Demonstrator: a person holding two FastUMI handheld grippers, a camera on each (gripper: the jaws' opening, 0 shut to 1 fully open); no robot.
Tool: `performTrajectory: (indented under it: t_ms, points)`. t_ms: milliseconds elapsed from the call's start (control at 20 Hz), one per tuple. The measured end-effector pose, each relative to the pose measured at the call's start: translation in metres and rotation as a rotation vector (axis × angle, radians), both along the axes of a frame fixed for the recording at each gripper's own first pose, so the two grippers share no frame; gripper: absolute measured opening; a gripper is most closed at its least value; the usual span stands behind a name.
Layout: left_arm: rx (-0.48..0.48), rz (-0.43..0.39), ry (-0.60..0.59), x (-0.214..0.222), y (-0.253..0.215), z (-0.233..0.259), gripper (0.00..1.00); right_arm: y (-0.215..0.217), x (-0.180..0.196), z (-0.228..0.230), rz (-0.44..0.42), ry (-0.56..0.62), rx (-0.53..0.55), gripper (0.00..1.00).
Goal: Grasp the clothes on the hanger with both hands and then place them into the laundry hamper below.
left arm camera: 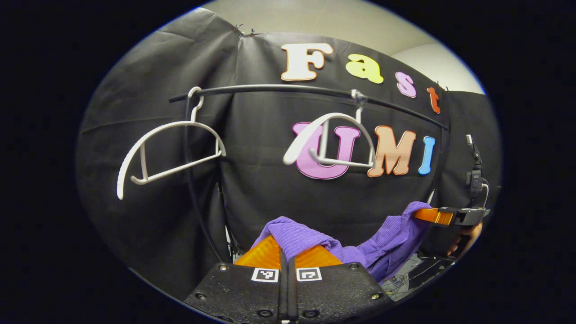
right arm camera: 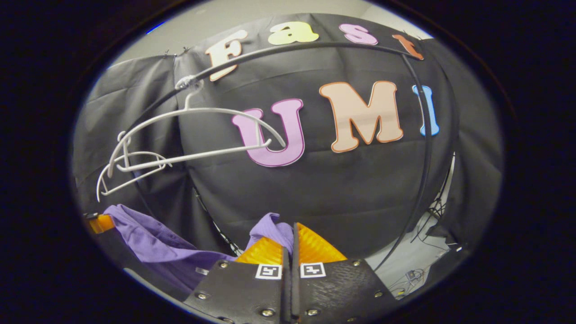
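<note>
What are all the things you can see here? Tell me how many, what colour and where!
Hangers: two, white, bare, hooked on the rail.
Rail: one, black, curving across the booth's cloth wall.
Purple garment: one, off the hangers, stretched between the two tongs.
Cables: a few, dark, low on the floor at the right edge of the right gripper view.
Left tongs: one, shut on the purple garment, at the bottom of the left gripper view.
Right tongs: one, shut on the purple garment, at the bottom of the right gripper view.
Hand: one, holding the right tongs, far right in the left gripper view.
</note>
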State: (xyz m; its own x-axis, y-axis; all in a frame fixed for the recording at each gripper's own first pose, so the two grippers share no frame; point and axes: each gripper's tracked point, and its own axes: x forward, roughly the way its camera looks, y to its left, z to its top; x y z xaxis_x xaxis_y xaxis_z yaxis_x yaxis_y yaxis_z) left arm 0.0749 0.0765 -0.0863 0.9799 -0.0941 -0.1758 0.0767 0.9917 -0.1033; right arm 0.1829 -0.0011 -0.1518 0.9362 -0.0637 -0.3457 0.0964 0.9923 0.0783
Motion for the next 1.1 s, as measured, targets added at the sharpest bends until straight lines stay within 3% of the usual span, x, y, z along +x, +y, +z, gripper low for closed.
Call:
performTrajectory:
  t_ms: [500, 650, 850, 900, 1100]
  points:
    - [-0.041, -0.087, -0.068, 0.006, -0.058, 0.037, 0.00, 0.008, -0.009, 0.053, -0.010, -0.080, 0.039, 0.02]
    - [-0.040, -0.120, -0.081, 0.013, -0.077, 0.044, 0.00, 0.010, -0.007, 0.060, -0.012, -0.088, 0.048, 0.05]
    - [-0.040, -0.153, -0.092, 0.022, -0.097, 0.050, 0.00, 0.012, -0.001, 0.062, -0.019, -0.089, 0.047, 0.01]
    - [-0.041, -0.158, -0.095, 0.025, -0.101, 0.051, 0.00, 0.014, 0.001, 0.064, -0.016, -0.093, 0.048, 0.05]
    - [-0.041, -0.176, -0.099, 0.039, -0.120, 0.052, 0.01, 0.018, 0.010, 0.062, -0.013, -0.094, 0.048, 0.01]
